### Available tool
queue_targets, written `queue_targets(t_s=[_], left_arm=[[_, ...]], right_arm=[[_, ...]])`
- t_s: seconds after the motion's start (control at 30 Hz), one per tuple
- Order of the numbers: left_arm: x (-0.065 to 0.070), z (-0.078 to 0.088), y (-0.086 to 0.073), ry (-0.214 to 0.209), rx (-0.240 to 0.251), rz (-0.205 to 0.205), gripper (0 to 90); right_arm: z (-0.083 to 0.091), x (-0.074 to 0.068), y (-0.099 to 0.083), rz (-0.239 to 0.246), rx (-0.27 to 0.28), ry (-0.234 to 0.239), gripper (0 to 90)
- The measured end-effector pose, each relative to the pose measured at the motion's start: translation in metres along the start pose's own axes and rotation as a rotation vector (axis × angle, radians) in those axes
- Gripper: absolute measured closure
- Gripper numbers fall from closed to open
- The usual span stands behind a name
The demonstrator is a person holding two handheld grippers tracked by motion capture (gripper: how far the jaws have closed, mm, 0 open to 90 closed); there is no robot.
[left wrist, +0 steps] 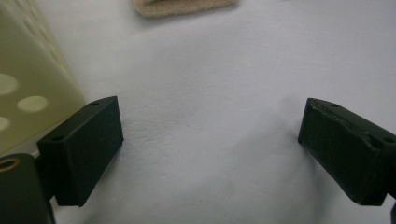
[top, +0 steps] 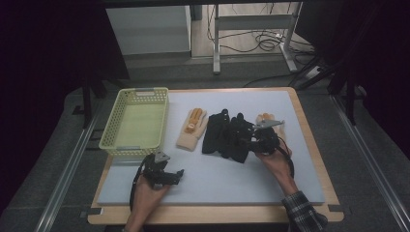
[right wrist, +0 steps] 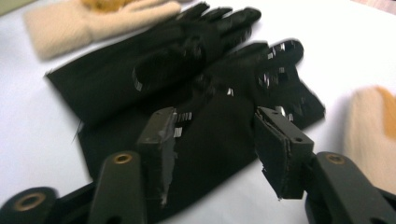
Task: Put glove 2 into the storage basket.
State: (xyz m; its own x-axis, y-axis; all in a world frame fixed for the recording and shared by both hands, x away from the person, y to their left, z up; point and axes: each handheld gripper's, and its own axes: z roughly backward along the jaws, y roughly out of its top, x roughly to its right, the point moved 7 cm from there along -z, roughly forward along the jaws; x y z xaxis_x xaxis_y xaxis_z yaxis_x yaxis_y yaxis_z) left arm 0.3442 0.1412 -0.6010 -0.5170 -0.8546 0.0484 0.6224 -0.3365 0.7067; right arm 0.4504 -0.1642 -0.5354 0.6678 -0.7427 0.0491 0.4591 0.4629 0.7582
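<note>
Grasp step: right gripper (right wrist: pixel 217 149), jaws half apart astride the nearer black glove (right wrist: pixel 210 126) at table (top: pixel 290 183) centre, must lower and pinch; left gripper (left wrist: pixel 210 154) waits wide apart at seven o'clock.

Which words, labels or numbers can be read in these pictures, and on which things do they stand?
None can be read.
Beige glove: an orange patch, too small to tell any lettering.
Black gloves: shiny marks, no letters.
Yellow basket: no label seen.
</note>
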Motion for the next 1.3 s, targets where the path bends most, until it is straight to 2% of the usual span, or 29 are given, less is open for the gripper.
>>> queue_targets(t_s=[0.13, 0.23, 0.37, 0.4, 0.43, 0.5, 0.6, 0.7, 0.73, 0.8, 0.9, 0.97, 1.0, 1.13, 1.17, 1.2, 1.23, 1.27, 1.3], left_arm=[[0.000, 0.000, 0.000, 0.000, 0.001, 0.000, 6.8], [0.000, 0.000, 0.000, 0.000, 0.001, 0.000, 6.8], [0.000, 0.000, 0.000, 0.000, 0.001, 0.000, 6.8], [0.000, 0.000, 0.000, -0.001, 0.000, 0.000, 6.8], [0.000, 0.000, 0.000, 0.000, 0.000, 0.001, 6.8], [0.000, 0.000, 0.000, -0.001, 0.000, 0.000, 6.7], [0.000, 0.000, 0.000, 0.000, 0.000, 0.000, 6.8], [0.000, 0.000, 0.000, 0.000, 0.000, 0.000, 6.8], [0.000, 0.000, 0.000, 0.000, 0.001, 0.000, 6.8], [0.000, 0.000, 0.000, 0.000, 0.000, 0.000, 6.8], [0.000, 0.000, 0.000, 0.000, 0.000, 0.000, 6.8], [0.000, 0.000, 0.000, -0.001, -0.001, 0.000, 6.8], [0.000, 0.000, 0.000, -0.001, -0.001, 0.000, 6.8], [0.000, 0.000, 0.000, 0.000, -0.001, 0.000, 6.8], [0.000, 0.000, 0.000, 0.000, -0.001, 0.000, 6.8], [0.000, 0.000, 0.000, 0.000, -0.001, 0.000, 6.8], [0.000, 0.000, 0.000, 0.000, 0.000, 0.000, 6.8], [0.000, 0.000, 0.000, 0.000, 0.000, 0.000, 6.8], [0.000, 0.000, 0.000, 0.000, 0.000, 0.000, 6.8]], right_arm=[[-0.024, 0.004, 0.013, -0.028, -0.017, -0.009, 35.6], [-0.042, 0.008, 0.014, -0.035, -0.055, -0.019, 29.9], [-0.062, 0.013, 0.004, 0.006, -0.134, -0.057, 30.1], [-0.063, 0.013, 0.004, 0.000, -0.119, -0.056, 36.4], [-0.063, 0.013, 0.003, -0.010, -0.116, -0.033, 41.9], [-0.062, 0.011, 0.001, -0.027, -0.101, -0.039, 50.0], [-0.061, 0.008, 0.001, -0.028, -0.100, -0.040, 69.6], [-0.059, 0.007, 0.002, -0.006, -0.099, -0.054, 80.5], [-0.059, 0.007, 0.002, -0.006, -0.099, -0.054, 80.5], [-0.056, 0.009, 0.002, -0.046, -0.098, -0.037, 81.8], [-0.052, 0.010, 0.003, -0.067, -0.086, -0.028, 82.0], [-0.040, 0.013, 0.004, -0.079, -0.066, -0.022, 82.0], [-0.040, 0.013, 0.004, -0.079, -0.066, -0.022, 82.0], [-0.018, 0.010, 0.009, -0.066, -0.037, -0.003, 82.0], [-0.006, 0.007, 0.012, -0.053, -0.023, 0.003, 82.1], [-0.006, 0.007, 0.012, -0.053, -0.023, 0.003, 82.1], [0.007, 0.002, 0.014, -0.058, 0.001, 0.023, 82.0], [0.007, 0.002, 0.014, -0.058, 0.001, 0.023, 82.0], [0.021, -0.006, 0.017, -0.062, 0.033, 0.052, 82.0]])
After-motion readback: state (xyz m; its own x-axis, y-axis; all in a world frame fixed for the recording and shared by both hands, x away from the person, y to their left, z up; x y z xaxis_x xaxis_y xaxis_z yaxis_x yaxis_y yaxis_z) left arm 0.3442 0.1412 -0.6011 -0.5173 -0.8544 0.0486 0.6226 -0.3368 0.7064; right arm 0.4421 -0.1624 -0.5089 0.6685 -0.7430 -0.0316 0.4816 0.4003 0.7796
